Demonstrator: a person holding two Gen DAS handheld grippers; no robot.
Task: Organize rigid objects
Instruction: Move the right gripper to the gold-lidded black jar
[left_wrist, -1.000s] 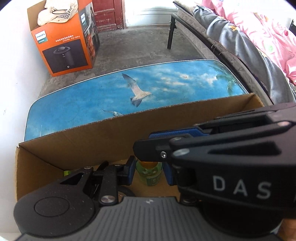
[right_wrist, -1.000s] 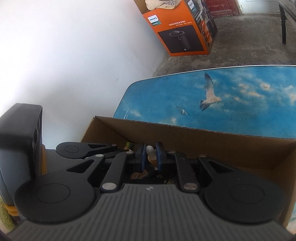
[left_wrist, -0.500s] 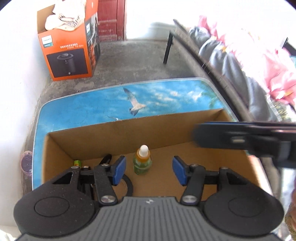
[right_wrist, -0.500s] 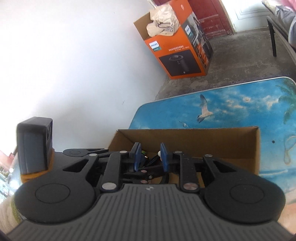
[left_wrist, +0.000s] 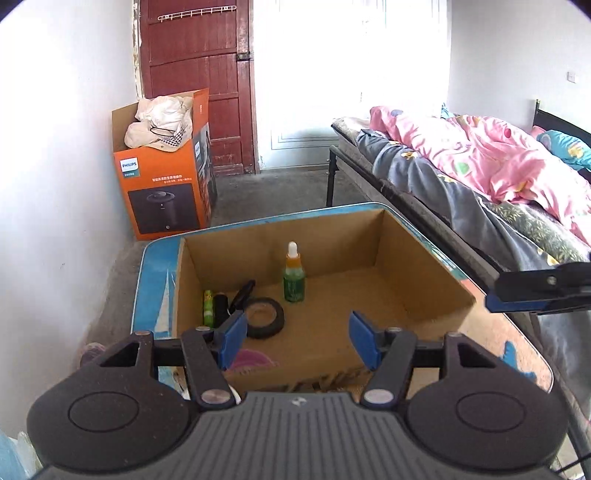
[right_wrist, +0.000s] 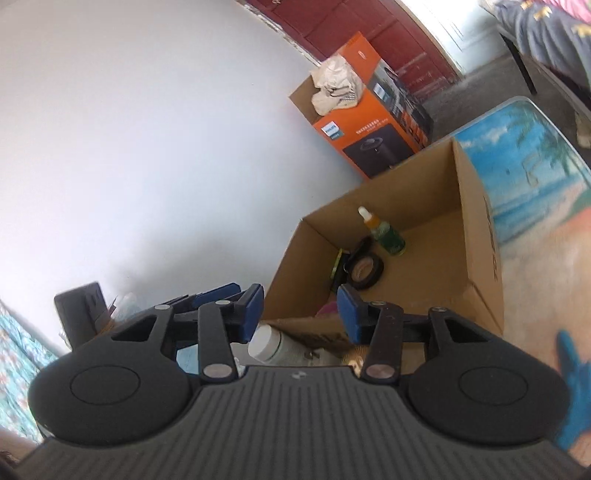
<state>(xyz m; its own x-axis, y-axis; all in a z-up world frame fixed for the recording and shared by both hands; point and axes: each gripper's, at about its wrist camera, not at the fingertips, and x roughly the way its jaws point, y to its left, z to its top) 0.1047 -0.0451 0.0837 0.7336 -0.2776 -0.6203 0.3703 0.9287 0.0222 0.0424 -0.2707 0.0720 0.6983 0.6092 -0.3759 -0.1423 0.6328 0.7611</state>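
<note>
Your left claw (left_wrist: 297, 339) and right claw (right_wrist: 301, 312) are both wide open, holding nothing; the dropper bottle (left_wrist: 294, 275) stands upright inside the cardboard box (left_wrist: 424, 295), so it cannot roll.

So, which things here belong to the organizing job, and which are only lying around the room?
Part of the job:
- cardboard box on the table
- dropper bottle, standing upright in it
- tape roll
- small green tube
- white-capped bottle outside the box
- left hand-held gripper and right hand-held gripper, both open

Just lying about:
- orange Philips box
- bed
- red door
</note>
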